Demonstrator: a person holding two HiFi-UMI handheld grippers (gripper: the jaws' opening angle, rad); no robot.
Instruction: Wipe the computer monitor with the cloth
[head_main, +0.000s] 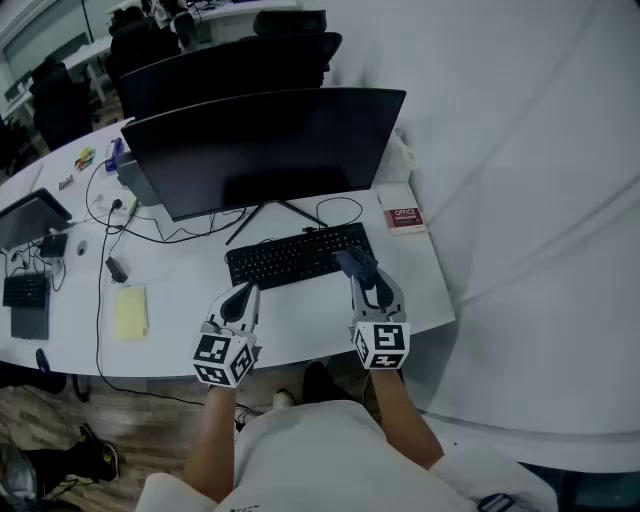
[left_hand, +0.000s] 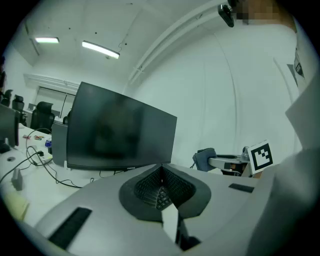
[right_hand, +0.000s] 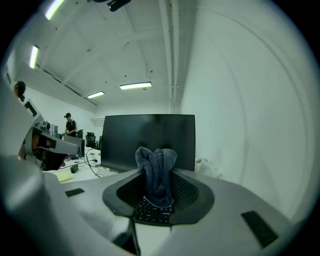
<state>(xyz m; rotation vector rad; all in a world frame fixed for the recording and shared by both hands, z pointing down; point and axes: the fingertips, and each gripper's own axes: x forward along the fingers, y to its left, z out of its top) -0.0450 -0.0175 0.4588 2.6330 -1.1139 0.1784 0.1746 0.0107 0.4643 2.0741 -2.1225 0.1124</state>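
Gripping cloth (right_hand: 156, 167), right gripper (head_main: 363, 278) faces monitor (head_main: 262, 148); left gripper (head_main: 244, 295) closed, empty

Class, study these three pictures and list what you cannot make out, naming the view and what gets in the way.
- Dust or smears on the monitor: its screen is dark in every view.
- Small print on the red booklet: too small in the head view.
- Most of the keyboard in the right gripper view: hidden by the cloth and the right claw.
- The smaller screen: cut by the head view's left edge.
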